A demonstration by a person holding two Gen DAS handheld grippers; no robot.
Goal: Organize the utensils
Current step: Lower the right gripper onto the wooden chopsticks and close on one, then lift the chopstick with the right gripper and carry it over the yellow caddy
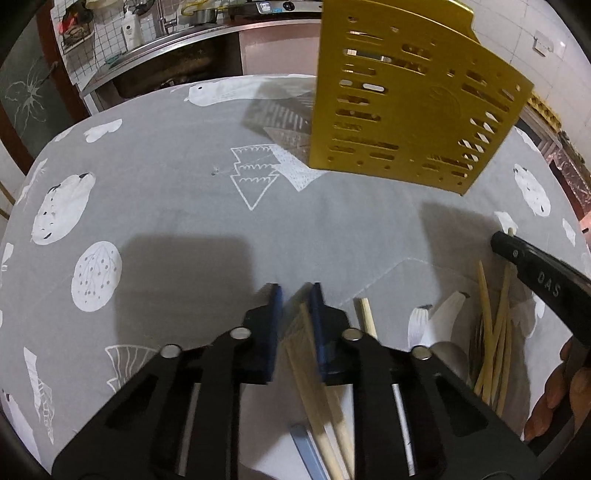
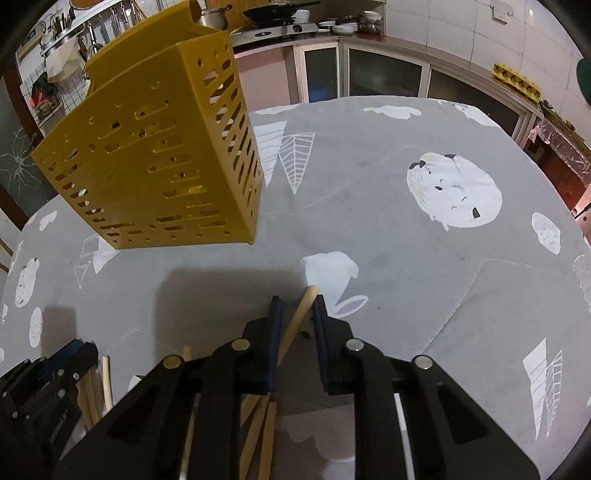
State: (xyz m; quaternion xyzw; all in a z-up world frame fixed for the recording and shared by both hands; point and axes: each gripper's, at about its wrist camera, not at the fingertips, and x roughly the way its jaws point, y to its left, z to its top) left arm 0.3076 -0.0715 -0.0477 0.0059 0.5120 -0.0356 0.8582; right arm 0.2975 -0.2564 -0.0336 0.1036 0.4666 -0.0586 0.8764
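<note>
A yellow slotted utensil holder (image 1: 406,110) (image 2: 159,158) stands on the grey printed tablecloth (image 1: 184,206) beyond both grippers. My left gripper (image 1: 295,295) is shut on a few pale wooden chopsticks (image 1: 314,369) that run back under it. My right gripper (image 2: 297,304) is shut on a wooden chopstick (image 2: 301,314) that slants between its blue pads, the tip poking out ahead. More chopsticks (image 1: 495,332) lie in a loose pile at the right of the left wrist view, under a black finger (image 1: 535,273) of the right gripper.
A person's hand (image 1: 554,398) shows at the right edge. The left gripper's body (image 2: 55,373) appears low left in the right wrist view beside chopsticks (image 2: 98,387). A kitchen counter (image 2: 332,33) with a stove and cabinets lies beyond the table.
</note>
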